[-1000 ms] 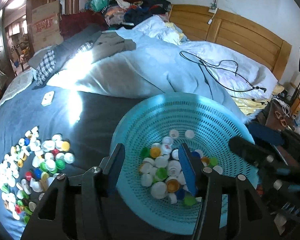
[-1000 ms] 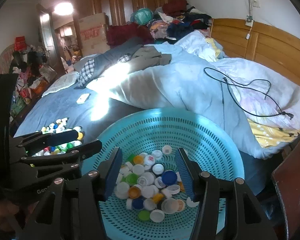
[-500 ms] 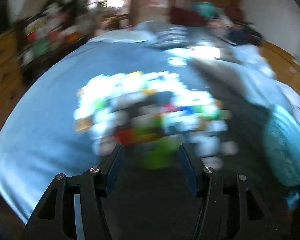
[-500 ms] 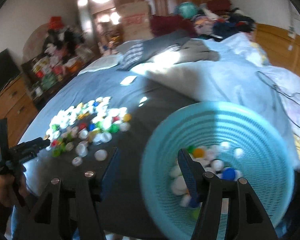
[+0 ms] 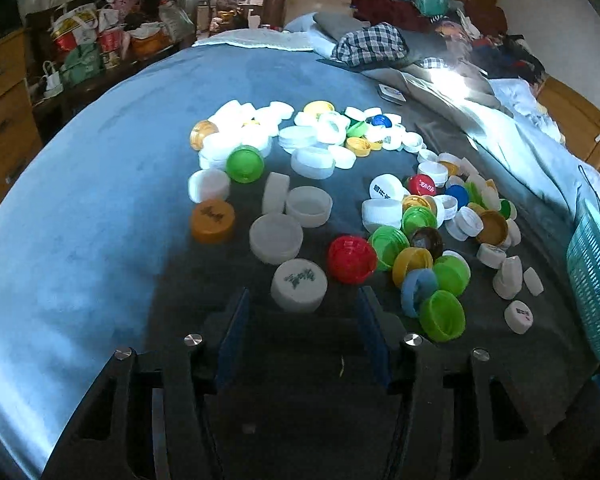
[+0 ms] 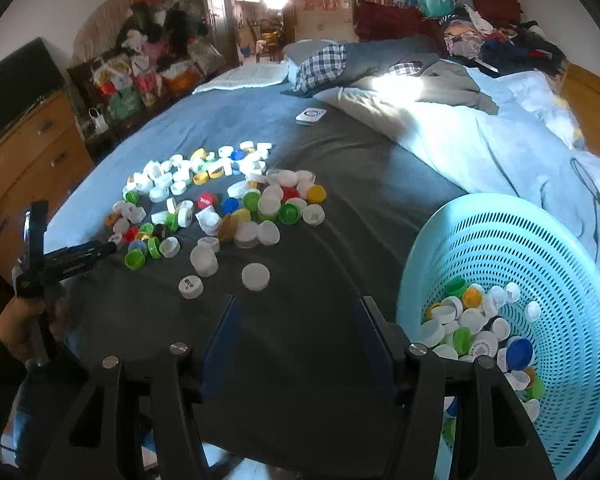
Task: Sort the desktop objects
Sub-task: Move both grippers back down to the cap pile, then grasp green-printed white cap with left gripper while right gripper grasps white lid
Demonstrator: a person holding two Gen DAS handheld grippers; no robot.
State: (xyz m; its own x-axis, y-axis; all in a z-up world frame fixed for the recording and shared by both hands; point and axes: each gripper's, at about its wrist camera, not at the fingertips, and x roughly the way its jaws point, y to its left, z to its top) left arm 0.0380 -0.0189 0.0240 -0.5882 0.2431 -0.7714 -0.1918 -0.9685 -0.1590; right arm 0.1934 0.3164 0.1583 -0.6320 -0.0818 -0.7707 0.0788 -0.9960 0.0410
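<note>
White and printed on top, the nearest bottle cap lies flat on the dark bedspread, just ahead of the left gripper and roughly centred between its fingers, which stand wide apart with nothing in them. Its dark green marking looks like a couple of characters, too smeared to read. Touching distance to its right sits a red cap, and that is the likeliest trouble: judging by the gap, the right-hand finger could catch the red one as the tongs come down, either nudging the white cap off line or pinching two at once. The soft bedding may also let a cap tilt or sink under pressure and slip out sideways. Beyond these, the loose pile of caps spreads across the bed; a white cap there carries blue characters and a small red cap white ones, neither legible, and an orange cap has a faint dark mark. The right gripper hovers over bare spread, jaws equally wide and empty, near two stray white caps. To its right the turquoise basket leans on the bedding with sorted caps pooled low inside; a careless knock could tip it and spill them. Far off, a cardboard box shows red print, unreadable.
</note>
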